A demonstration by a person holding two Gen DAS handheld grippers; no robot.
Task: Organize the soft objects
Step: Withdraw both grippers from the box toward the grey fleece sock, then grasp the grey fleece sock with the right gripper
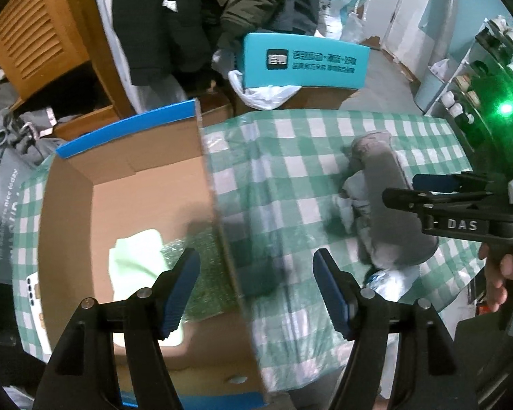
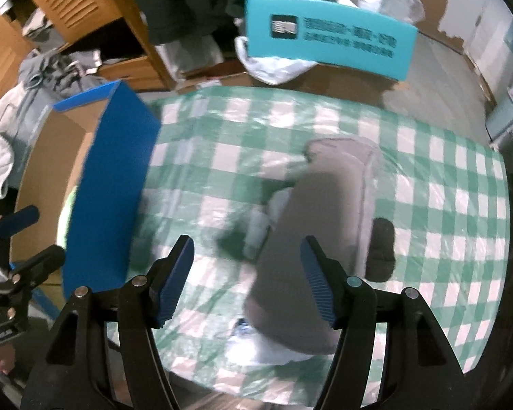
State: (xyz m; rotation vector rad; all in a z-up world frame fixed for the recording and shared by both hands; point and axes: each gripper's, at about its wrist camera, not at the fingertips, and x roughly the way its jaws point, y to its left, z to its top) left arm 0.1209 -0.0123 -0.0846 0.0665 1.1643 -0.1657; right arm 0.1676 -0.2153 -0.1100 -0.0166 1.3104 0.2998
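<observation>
At the bottom of the left wrist view, the left gripper (image 1: 256, 288) has its blue-padded jaws well apart with nothing between them, straddling the right wall of the cardboard box (image 1: 219, 212). Inside the box, lower left of the frame, lie a pale green cloth (image 1: 136, 259) and a sheet of bubble wrap (image 1: 205, 273).

In the right wrist view, the right gripper (image 2: 246, 278) sits at the bottom with its jaws spread and empty, above the near end of a grey soft item (image 2: 311, 232) that runs up the centre-right over the green checked tablecloth (image 2: 444, 205). White soft pieces (image 2: 256, 229) lie against its left side, and a small dark item (image 2: 381, 249) just right of it. Beyond the table, at the top, stands a turquoise box (image 2: 328, 37).
</observation>
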